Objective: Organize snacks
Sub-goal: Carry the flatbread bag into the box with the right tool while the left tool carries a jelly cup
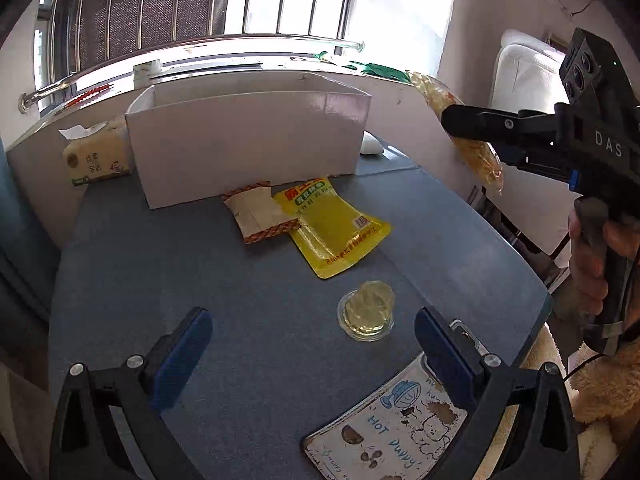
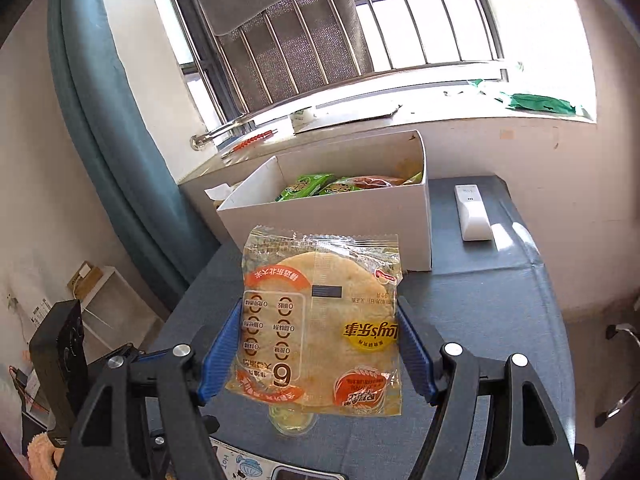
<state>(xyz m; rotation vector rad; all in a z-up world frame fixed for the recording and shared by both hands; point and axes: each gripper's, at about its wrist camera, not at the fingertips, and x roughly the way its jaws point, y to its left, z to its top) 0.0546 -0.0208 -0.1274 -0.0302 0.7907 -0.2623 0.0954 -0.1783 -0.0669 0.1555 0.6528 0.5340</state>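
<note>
in the left wrist view, the left gripper (image 1: 312, 344) hangs low over the blue table (image 1: 160, 264) with its fingers wide apart and nothing between them. just ahead of it stands a jelly cup (image 1: 367, 314). further on lie a yellow pouch (image 1: 334, 226) and a small beige packet (image 1: 260, 214), touching each other, right in front of the white box (image 1: 248, 148). a tissue pack (image 1: 96, 156) sits beside the box, and a phone (image 1: 394, 424) lies near the table edge. the right gripper (image 1: 472, 124) is up at the right, and a cracker bag (image 1: 482, 160) shows behind it.

in the right wrist view, the right gripper (image 2: 320, 344) is clamped on the cracker bag (image 2: 320, 320), held in the air in front of the box (image 2: 340, 212). inside the box i see green packets (image 2: 308, 186) and some others. a white remote (image 2: 472, 212) lies beside the box.

so i judge the task is partly done: some snacks are in the box, one is on its way, and three are left on the table.
</note>
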